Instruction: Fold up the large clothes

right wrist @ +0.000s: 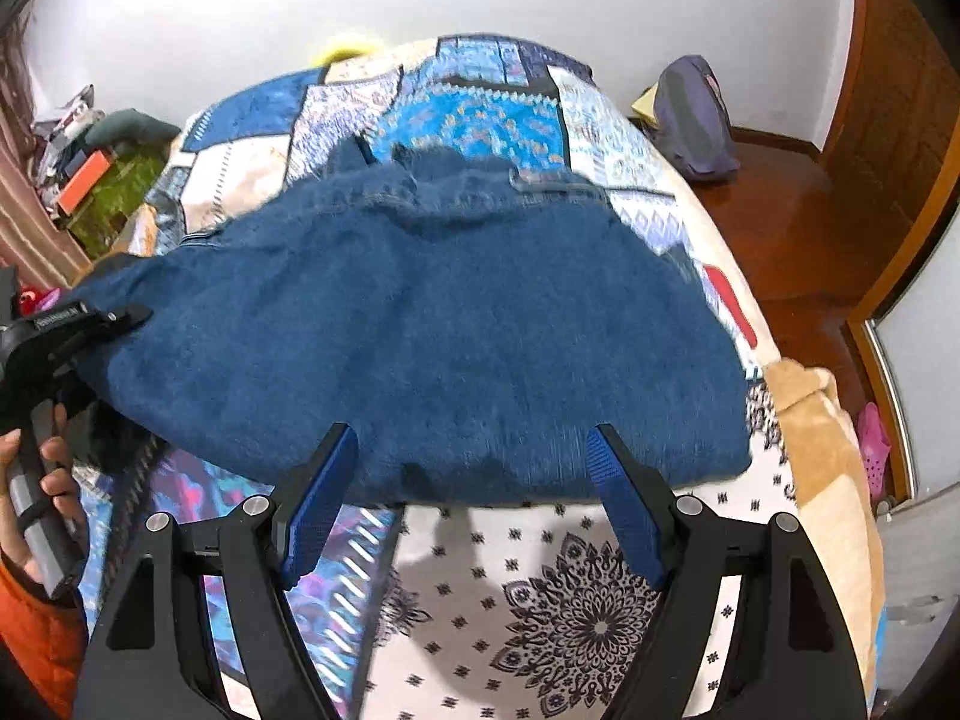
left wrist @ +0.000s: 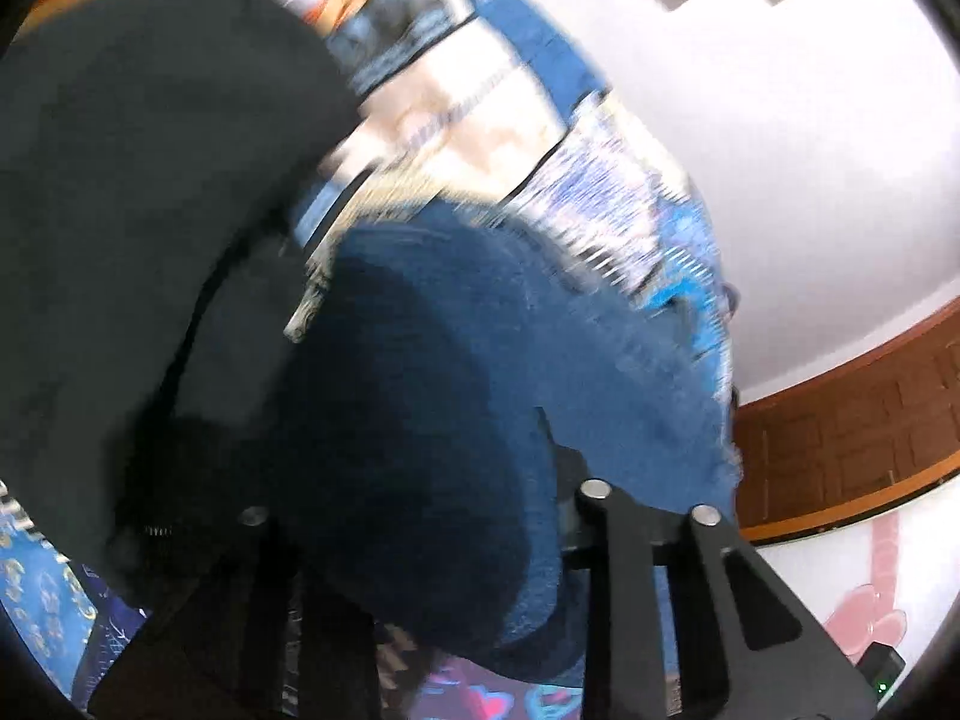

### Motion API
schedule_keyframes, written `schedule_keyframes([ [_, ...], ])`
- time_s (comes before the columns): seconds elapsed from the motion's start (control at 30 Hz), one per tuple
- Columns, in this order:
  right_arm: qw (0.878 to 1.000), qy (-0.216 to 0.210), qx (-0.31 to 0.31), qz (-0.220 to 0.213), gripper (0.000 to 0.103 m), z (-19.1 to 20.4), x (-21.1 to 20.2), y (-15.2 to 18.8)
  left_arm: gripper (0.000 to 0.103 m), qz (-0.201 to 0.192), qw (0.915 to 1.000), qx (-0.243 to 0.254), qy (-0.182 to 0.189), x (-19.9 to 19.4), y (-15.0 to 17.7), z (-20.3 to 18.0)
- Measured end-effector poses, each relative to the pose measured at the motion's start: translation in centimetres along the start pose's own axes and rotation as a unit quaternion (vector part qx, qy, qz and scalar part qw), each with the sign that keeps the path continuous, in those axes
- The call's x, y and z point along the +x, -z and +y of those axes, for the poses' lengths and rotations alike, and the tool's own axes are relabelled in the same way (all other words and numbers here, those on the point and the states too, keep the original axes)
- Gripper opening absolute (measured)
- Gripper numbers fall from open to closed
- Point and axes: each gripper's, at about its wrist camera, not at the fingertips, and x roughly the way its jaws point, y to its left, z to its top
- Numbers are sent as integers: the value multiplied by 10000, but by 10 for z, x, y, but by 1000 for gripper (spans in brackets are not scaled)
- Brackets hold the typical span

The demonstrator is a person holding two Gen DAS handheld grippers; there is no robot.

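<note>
A large blue garment (right wrist: pixel 432 324), thick and fuzzy like a fleece or knitted sweater, lies spread across a bed covered by a patchwork quilt (right wrist: pixel 480 114), its far part bunched in loose folds and its near hem running across just beyond the right gripper (right wrist: pixel 474 498). That gripper hangs over the quilt's white printed patch with its blue pads (right wrist: pixel 318 516) wide apart and nothing between them, the hem just ahead of the tips. The left gripper (right wrist: pixel 90 324) sits at the garment's left corner, held by a hand (right wrist: pixel 48 480) in an orange sleeve; in its own blurred view blue cloth (left wrist: pixel 450 420) fills the space between the arms, and the fingertips are hidden, so a firm clamp cannot be told. Bare quilt stays free near the front edge, and wooden floor (right wrist: pixel 798 228) lies to the right.
</note>
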Motion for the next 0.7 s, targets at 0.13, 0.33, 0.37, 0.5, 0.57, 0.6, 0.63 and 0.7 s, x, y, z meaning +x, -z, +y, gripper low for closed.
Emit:
schedule_keyframes([
  [0.13, 9998, -78, -107, -131, 75, 17, -11, -18, 24, -357, 9980, 221, 476, -41, -15, -23],
  [0.33, 9974, -492, -496, -171, 75, 71, -5, -38, 24, -1219, 9874, 932, 376, -106, -39, -51],
  [0.37, 9966, -580, -573, -133, 75, 82, 0, -40, 24, -1379, 9848, 1006, 329, -116, -40, -51],
  [0.5, 9904, -1017, -917, 198, 75, 129, 31, -39, 24, -1740, 9759, 1313, 40, -139, -40, -50],
  [0.57, 9862, -1184, -1054, 485, 75, 150, 54, -34, 24, -1797, 9734, 1416, -107, -139, -40, -51],
  [0.6, 9842, -1236, -1097, 641, 75, 158, 65, -30, 24, -1789, 9731, 1445, -149, -138, -39, -49],
  [0.63, 9837, -1228, -1087, 740, 75, 164, 77, -26, 24, -1758, 9734, 1461, -167, -133, -38, -46],
  [0.7, 9836, -1236, -1018, 829, 77, 168, 91, -20, 24, -1606, 9747, 1529, -267, -122, -34, -44],
])
